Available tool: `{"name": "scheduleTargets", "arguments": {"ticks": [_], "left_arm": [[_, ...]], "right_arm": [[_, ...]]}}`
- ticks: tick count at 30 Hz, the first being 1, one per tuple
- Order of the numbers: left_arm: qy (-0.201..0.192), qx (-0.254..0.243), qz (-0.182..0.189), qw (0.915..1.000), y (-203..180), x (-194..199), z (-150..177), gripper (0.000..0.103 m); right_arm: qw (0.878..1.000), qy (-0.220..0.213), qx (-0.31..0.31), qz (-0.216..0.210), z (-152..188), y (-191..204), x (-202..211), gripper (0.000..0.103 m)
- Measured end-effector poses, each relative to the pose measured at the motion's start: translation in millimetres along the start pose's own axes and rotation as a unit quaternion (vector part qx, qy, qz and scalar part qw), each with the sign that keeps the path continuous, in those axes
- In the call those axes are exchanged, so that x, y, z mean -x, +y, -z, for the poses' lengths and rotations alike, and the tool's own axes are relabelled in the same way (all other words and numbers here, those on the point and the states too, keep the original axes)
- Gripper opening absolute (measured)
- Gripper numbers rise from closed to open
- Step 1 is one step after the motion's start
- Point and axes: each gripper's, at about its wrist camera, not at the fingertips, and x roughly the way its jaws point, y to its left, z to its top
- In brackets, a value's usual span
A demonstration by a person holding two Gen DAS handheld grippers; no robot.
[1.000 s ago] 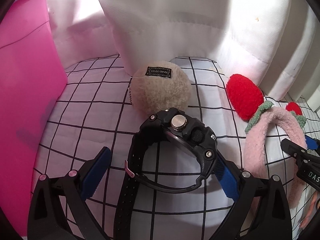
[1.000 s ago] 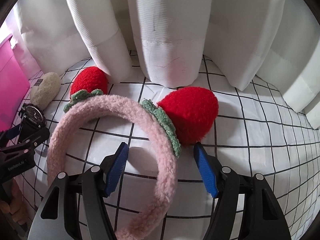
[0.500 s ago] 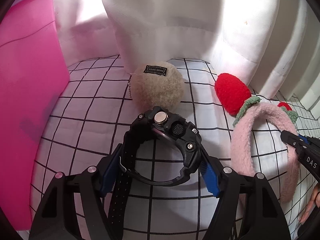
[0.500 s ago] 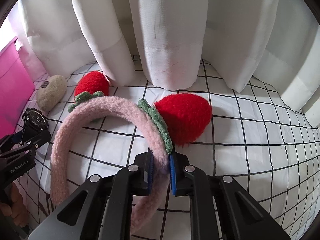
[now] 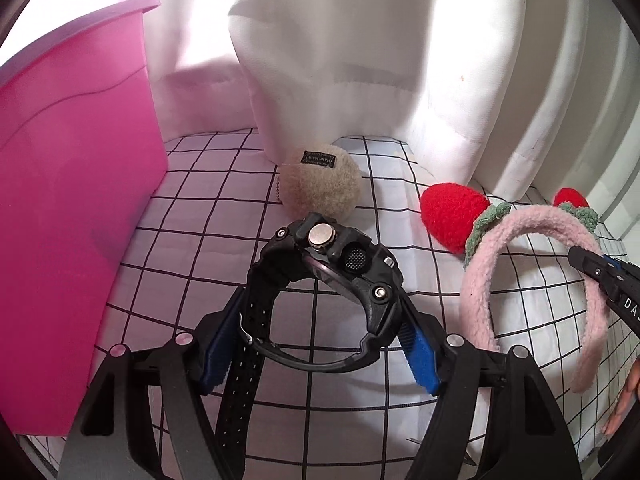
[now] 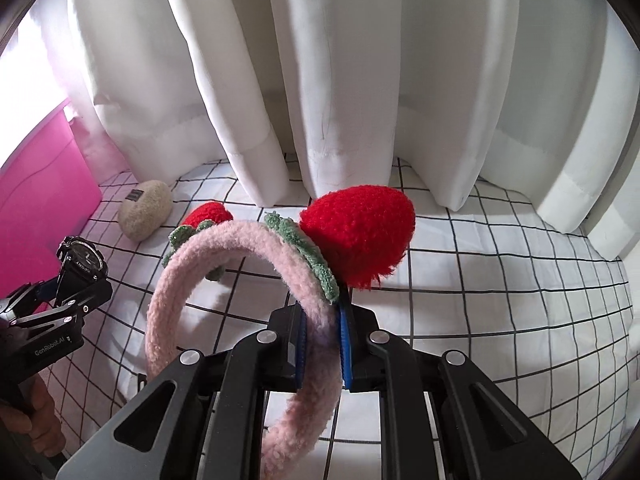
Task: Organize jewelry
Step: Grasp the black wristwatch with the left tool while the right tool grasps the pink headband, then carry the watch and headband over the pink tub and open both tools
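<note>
My left gripper is shut on a black sport watch, its blue pads pressing the strap loop from both sides; the watch is held above the checked cloth. It also shows at the left of the right wrist view. My right gripper is shut on the band of a fluffy pink headband with two red strawberry ears, held off the cloth. The headband shows at the right of the left wrist view. A pink bin stands at the left.
A beige fuzzy pouch with a small black label lies on the white checked cloth near the white curtains. The curtains close off the back. The pink bin is also at the left edge of the right wrist view.
My left gripper closed on the watch and lifted it. My right gripper closed on the headband band and raised it off the cloth.
</note>
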Motion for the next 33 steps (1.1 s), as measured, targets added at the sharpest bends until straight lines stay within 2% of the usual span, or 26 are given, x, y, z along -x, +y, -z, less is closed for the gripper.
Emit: {"name": "scheduleTargets", "arguments": {"ticks": [13, 20, 25, 29, 33], "left_arm": [[-0.045, -0.003, 0.014, 0.9989, -2, 79, -10, 0.069], [-0.083, 0.001, 0.017, 0.9964, 6, 130, -19, 0.069], [-0.118, 0.012, 0.006, 0.9929, 19, 172, -32, 0.069], [-0.139, 0.039, -0.007, 0.9896, 40, 199, -37, 0.069], [-0.157, 0.054, -0.036, 0.9855, 69, 217, -38, 0.069]], "right_arm": [[0.999, -0.048, 0.01, -0.01, -13, 10, 71, 0.013], [0.996, -0.085, 0.024, -0.027, -30, 24, 113, 0.013], [0.991, -0.113, 0.042, -0.052, -45, 46, 140, 0.013], [0.987, -0.132, 0.062, -0.074, -58, 71, 154, 0.013], [0.98, -0.146, 0.087, -0.098, -70, 104, 162, 0.013]]}}
